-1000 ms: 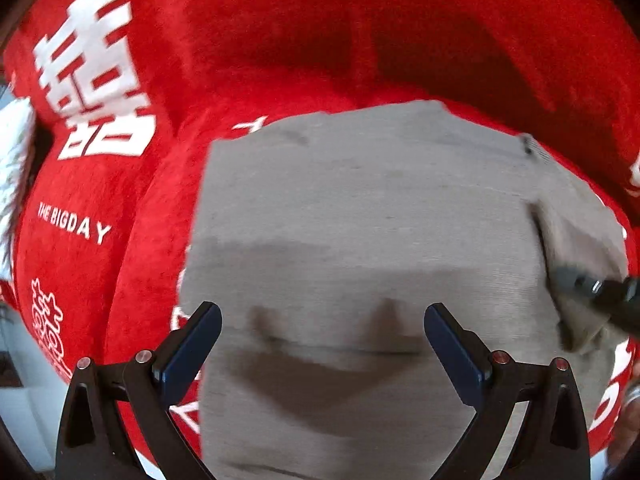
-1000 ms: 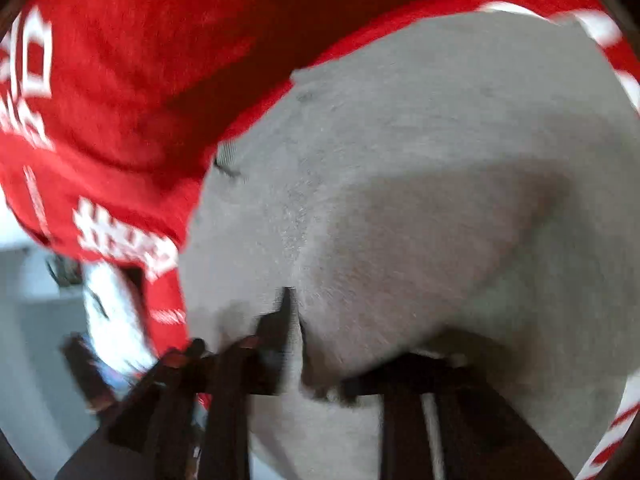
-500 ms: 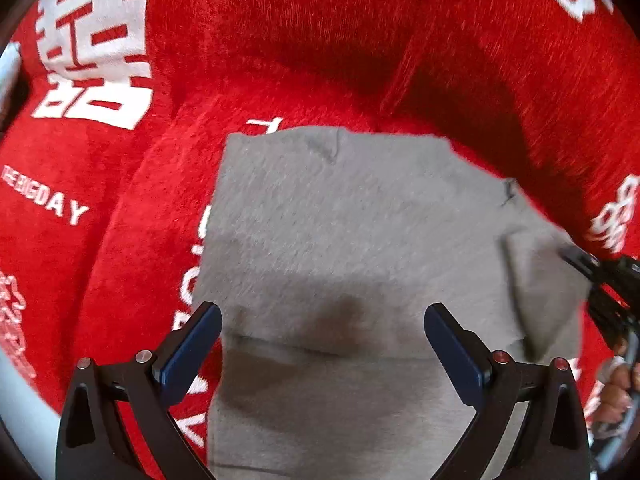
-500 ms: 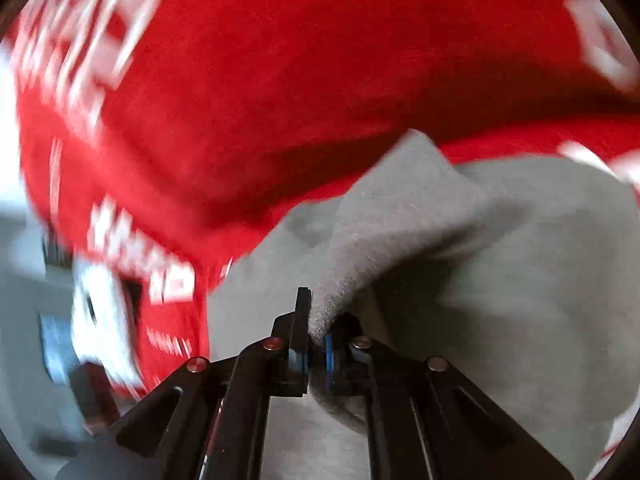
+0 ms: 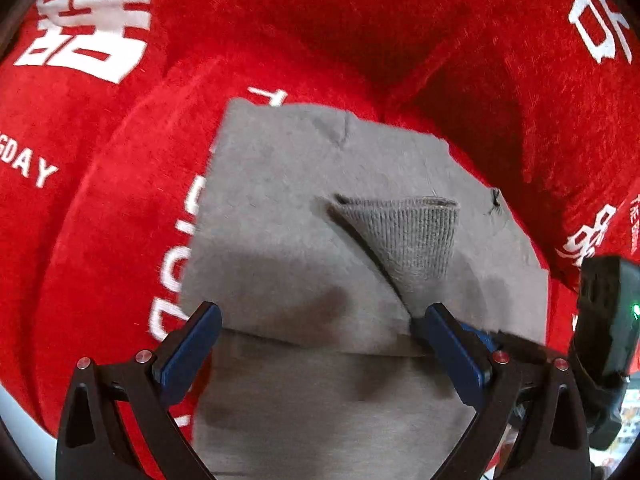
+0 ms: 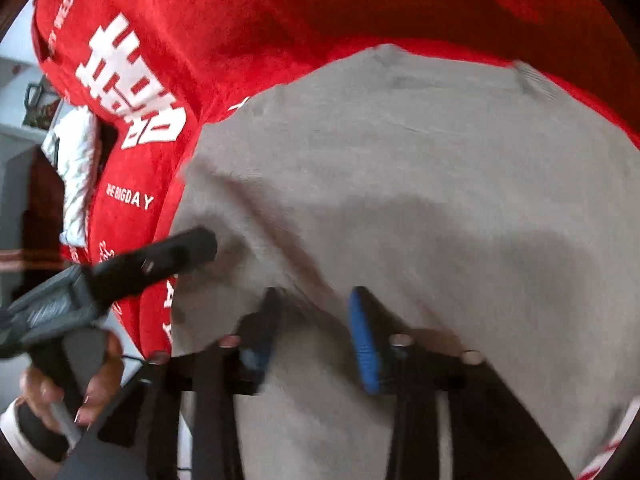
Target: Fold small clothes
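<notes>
- Looking maybe halfway: the grey garment (image 5: 304, 240) lies flat on the red blanket (image 5: 120, 208), one sleeve (image 5: 412, 236) already folded across its middle, cuff on top. The other side and the final fold look undone.
- Left gripper (image 5: 320, 332) hovers over the near edge, spread wide, holding nothing.
- Right gripper (image 6: 316, 320) sits low over the cloth, jaws apart, nothing pinched as far as I can tell.
- Writing: white "THE BIGDAY" (image 6: 130, 199) plus big Chinese characters (image 5: 92, 20) on the blanket. No label visible on the garment.

Red plush cover (image 5: 360, 20) with white lettering; pale wall (image 6: 16, 80) at left.
</notes>
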Available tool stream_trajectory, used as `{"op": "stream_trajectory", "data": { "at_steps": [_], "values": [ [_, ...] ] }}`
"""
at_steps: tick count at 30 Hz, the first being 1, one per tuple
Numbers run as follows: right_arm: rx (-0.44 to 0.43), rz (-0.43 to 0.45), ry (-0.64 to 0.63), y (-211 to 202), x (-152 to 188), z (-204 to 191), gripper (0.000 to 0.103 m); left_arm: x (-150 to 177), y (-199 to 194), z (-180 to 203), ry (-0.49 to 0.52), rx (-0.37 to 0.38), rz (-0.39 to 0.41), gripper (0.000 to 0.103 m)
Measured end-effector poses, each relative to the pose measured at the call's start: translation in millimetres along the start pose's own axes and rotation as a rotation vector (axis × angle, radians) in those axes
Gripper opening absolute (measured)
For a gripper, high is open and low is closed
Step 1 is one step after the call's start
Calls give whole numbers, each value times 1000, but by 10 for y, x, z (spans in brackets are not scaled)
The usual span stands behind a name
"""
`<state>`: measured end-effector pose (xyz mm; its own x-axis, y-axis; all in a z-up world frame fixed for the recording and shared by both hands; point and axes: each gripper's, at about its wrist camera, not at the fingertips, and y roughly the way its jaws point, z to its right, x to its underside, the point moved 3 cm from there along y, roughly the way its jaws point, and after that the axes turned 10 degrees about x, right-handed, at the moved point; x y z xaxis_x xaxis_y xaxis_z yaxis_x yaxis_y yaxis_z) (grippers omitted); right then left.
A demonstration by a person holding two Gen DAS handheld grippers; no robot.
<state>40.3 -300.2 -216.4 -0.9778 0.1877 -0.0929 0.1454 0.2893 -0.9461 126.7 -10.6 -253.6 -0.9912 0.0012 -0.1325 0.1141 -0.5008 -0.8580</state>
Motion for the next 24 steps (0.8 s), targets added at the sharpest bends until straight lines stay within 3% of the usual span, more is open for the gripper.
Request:
{"op": "stream_trajectory", "data": {
  "at_steps": [4, 8, 12, 15, 16, 17, 18, 19, 21, 24],
  "values": [
    [2, -16, 191, -240, 266, 623, 45, -3, 125, 121, 14, 29, -23, 102],
    [-45, -11, 508, -390, 553, 1366, 45, -42, 255, 215, 16, 41, -41, 102],
    [-151, 62, 772, -490, 822, 1916, 45, -75, 310, 240, 1, 39, -42, 102],
    [-225, 140, 900, -505, 851, 2126, 43, -87, 288, 187, -25, 12, -23, 99],
    [-228, 154, 911, -520, 840, 2147, 20, -91, 281, 162, -33, 1, -18, 87],
    [-230, 163, 911, -537, 781, 2143, 5, -94, 278, 130, -42, -11, -20, 79],
    [-233, 183, 900, -578, 730, 2140, 6, -101, 278, 103, -46, -25, -22, 63],
    [-234, 212, 873, -645, 673, 2132, 6, -108, 270, 96, -37, -33, -21, 39],
    [-219, 244, 830, -792, 642, 2219, 6, -118, 246, 92, -13, -35, -35, 16],
    [-200, 250, 834, -841, 708, 2406, 6, -129, 150, 145, 5, 0, -19, 16]
  ]
}}
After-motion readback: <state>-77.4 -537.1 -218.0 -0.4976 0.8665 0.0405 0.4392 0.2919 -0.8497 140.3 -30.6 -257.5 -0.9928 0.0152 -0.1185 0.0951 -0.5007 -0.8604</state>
